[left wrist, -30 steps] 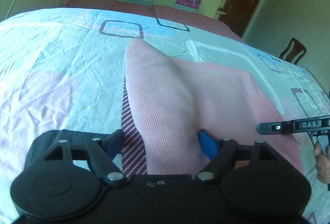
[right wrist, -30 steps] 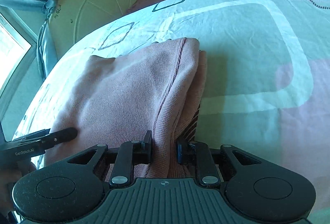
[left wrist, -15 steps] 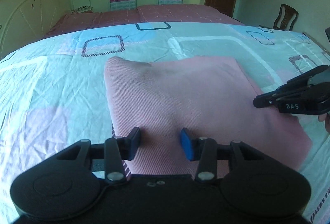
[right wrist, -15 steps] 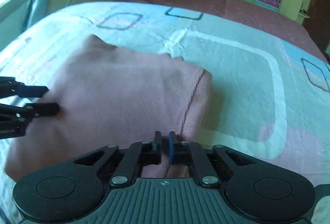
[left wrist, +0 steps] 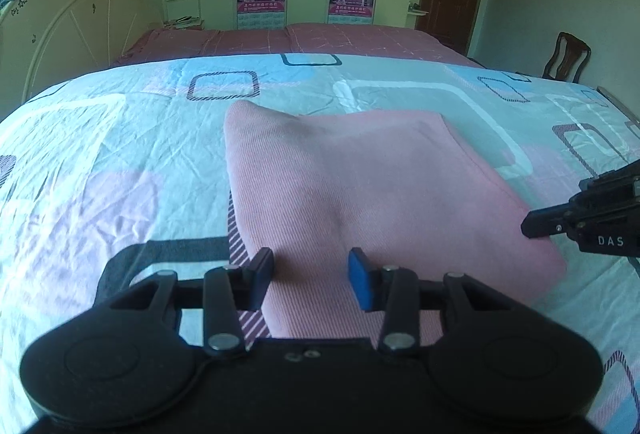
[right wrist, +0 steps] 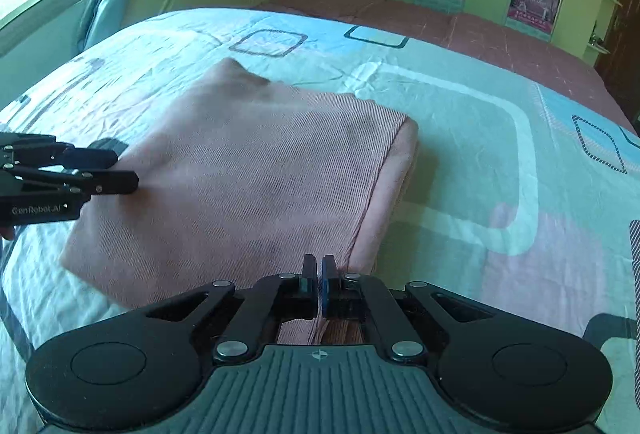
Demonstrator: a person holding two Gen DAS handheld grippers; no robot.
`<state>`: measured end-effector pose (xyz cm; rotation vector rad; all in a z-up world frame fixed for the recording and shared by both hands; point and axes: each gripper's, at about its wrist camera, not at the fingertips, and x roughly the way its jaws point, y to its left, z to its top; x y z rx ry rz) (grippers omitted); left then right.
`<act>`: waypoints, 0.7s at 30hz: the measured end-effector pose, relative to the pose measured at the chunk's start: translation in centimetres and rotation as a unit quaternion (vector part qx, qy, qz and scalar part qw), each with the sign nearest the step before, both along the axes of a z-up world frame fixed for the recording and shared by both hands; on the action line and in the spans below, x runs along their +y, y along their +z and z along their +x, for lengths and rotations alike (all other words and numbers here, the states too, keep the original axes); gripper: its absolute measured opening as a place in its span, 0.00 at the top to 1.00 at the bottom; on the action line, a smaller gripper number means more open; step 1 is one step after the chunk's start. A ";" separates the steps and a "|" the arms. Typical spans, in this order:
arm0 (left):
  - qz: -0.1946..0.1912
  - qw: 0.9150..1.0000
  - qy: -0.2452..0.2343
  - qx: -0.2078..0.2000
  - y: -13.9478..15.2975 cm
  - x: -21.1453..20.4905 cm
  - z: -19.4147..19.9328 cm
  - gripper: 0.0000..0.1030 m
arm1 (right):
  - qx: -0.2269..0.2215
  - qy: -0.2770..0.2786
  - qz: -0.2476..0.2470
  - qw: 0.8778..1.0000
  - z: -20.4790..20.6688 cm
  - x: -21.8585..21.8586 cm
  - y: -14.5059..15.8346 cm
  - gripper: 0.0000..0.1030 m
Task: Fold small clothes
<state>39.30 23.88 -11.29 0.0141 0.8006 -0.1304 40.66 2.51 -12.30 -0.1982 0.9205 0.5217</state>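
1. The left gripper, wide open a second ago, is closing; its blue pads straddle the folded pink ribbed knit garment without visibly pinching it.
2. The garment, bunched up earlier, now lies flatter on the patterned bedsheet.
3. The right gripper has closed fully at the garment's near edge; whether cloth is caught, I cannot tell.

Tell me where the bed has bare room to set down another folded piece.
Bare bedsheet lies open right of the pink garment, and more to its left toward the headboard. The garment's near edge is crowded by both grippers.
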 end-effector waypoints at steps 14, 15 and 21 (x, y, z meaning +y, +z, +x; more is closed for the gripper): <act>0.015 0.999 0.041 0.033 -1.8 -1.3 -4.5 0.63 | 0.002 -0.015 0.020 1.000 -1.8 -1.6 -0.8 1.00; 0.017 0.999 0.042 0.029 -1.4 -1.4 -4.9 0.63 | -0.004 -0.015 0.025 1.000 -2.4 -1.8 -0.3 1.00; 0.029 0.998 0.049 0.007 0.7 -2.3 -7.8 0.64 | -0.018 -0.040 0.063 0.997 -5.9 -4.1 2.2 1.00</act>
